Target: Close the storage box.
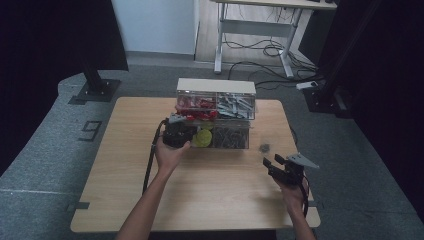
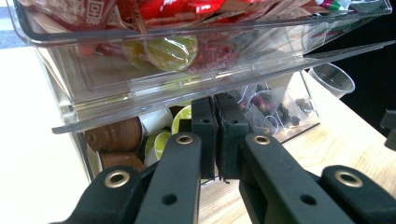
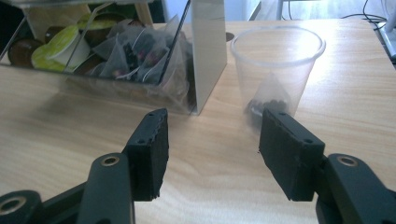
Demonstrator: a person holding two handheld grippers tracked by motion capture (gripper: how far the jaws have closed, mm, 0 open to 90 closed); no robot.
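A clear plastic cup (image 3: 276,70) is seen upright on the table (image 1: 210,200), at about four o'clock from the clear organiser box (image 1: 215,117) and just beside its right wall; a pyramid tea bag (image 3: 271,100) lies in its bottom. The right gripper (image 3: 212,151) is held in front of the cup at roughly five o'clock, jaws partly apart and empty. The left gripper (image 2: 215,140) is pressed shut under the organiser's raised lid flap (image 2: 224,86). The cup is judged light, thin-walled and easily crushed or tipped; a gentle hold low on opposite walls would be advised, not at the flexing rim
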